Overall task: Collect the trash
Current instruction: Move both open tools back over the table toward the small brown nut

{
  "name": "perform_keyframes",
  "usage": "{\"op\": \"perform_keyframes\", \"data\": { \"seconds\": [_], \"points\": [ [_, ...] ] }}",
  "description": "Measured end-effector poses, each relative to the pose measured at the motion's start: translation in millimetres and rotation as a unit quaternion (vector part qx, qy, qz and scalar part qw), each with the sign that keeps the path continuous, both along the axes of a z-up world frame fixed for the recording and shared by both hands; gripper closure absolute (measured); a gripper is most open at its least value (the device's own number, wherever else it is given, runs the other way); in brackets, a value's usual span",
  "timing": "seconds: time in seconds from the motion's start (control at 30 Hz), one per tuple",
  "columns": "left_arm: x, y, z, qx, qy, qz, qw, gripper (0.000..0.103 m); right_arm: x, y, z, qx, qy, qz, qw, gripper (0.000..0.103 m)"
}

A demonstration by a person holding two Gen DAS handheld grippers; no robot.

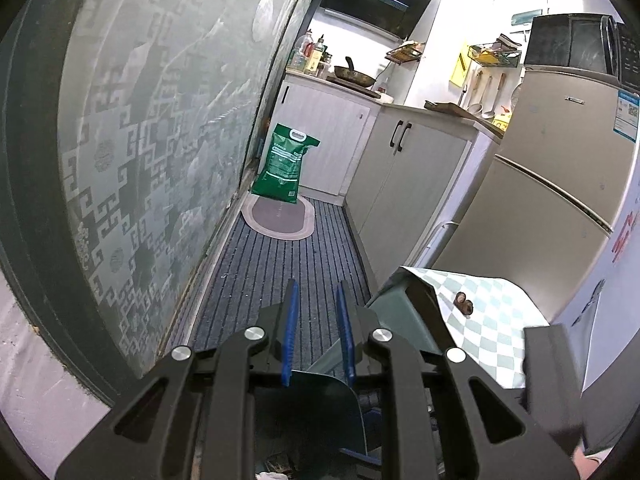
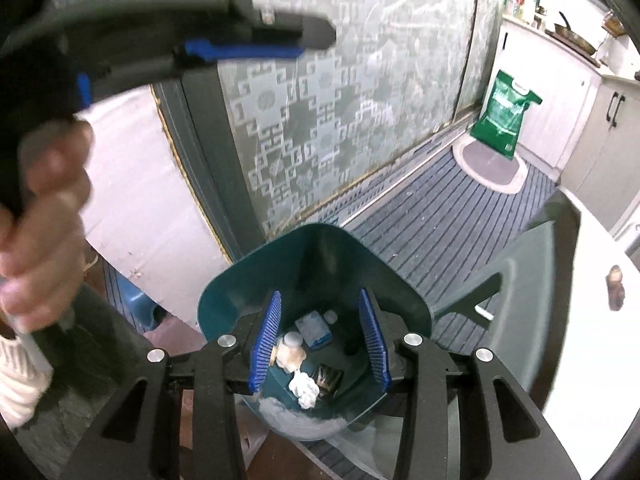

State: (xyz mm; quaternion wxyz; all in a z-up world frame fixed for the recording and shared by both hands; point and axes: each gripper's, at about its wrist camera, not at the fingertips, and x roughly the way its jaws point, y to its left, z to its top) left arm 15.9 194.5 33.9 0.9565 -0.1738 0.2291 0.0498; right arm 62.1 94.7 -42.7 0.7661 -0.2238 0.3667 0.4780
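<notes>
Several scraps of trash (image 2: 304,364) already down in the teal bin (image 2: 316,248), right gripper (image 2: 320,336) above with jaws parted and empty, left gripper (image 1: 318,336) narrowly apart holding nothing, brown bits (image 1: 464,303) left on the checked surface (image 1: 492,320).

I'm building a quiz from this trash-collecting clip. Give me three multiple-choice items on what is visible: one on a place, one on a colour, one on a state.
1. Where does the green sack stand?
A. on the oval mat by the white cabinet
B. on the counter
C. in the bin

2. What colour is the bin?
A. red
B. teal
C. yellow

3. How does the right gripper stand?
A. clamped on a bottle
B. holding a broom
C. jaws apart with nothing between the pads, above the bin

Answers: 1 A, the sack's base rests on the oval mat. 2 B, its inner wall shows teal. 3 C, the crumpled paper and other trash lie below, inside the bin.
</notes>
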Motion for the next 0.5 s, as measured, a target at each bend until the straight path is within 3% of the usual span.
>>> {"op": "perform_keyframes", "data": {
  "seconds": [0.27,0.5],
  "points": [
    [12.6,-14.2,-2.1,0.000,0.010,-0.005,0.9999,0.078,15.2,-29.4,31.5,0.037,-0.020,-0.034,0.999,0.062],
    [27.3,-36.4,-5.9,0.009,0.024,-0.027,0.9993,0.071,52.5,-72.9,49.7,0.057,-0.033,-0.101,0.993,0.062]
  ]
}}
